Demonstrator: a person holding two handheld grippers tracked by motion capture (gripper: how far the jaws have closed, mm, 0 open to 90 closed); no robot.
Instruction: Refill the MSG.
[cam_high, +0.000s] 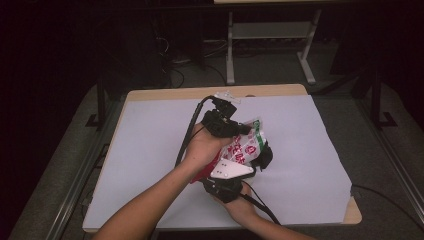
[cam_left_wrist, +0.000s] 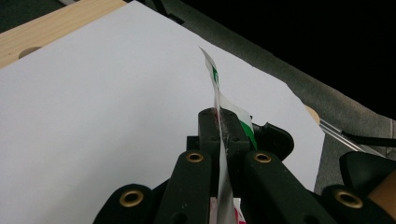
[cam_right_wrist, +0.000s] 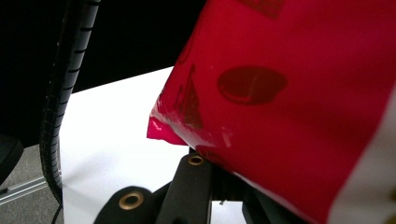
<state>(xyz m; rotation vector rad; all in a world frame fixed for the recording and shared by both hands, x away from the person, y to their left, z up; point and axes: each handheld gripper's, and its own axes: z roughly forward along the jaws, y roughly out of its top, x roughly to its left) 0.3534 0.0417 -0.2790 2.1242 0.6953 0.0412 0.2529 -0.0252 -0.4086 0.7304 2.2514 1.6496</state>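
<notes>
A snack bag (cam_high: 248, 143), red, white and green, is held above the middle of the white sheet (cam_high: 160, 120) between both grippers. My left gripper (cam_high: 243, 129) comes in from the left and is shut on the bag's upper edge. In the left gripper view the thin bag edge (cam_left_wrist: 215, 88) stands pinched between the black jaws of the left gripper (cam_left_wrist: 219, 125). My right gripper (cam_high: 260, 159) grips the bag from below. In the right gripper view the red bag (cam_right_wrist: 289, 93) covers the jaw tips of the right gripper (cam_right_wrist: 212, 165).
The white sheet covers a wooden table (cam_high: 265, 90) with its far edge and near right corner bare. Grey carpet surrounds it. A white frame (cam_high: 270, 35) and cables lie beyond, and a black cable (cam_high: 385, 194) runs at the right. The left gripper's cable (cam_right_wrist: 60, 98) hangs close by.
</notes>
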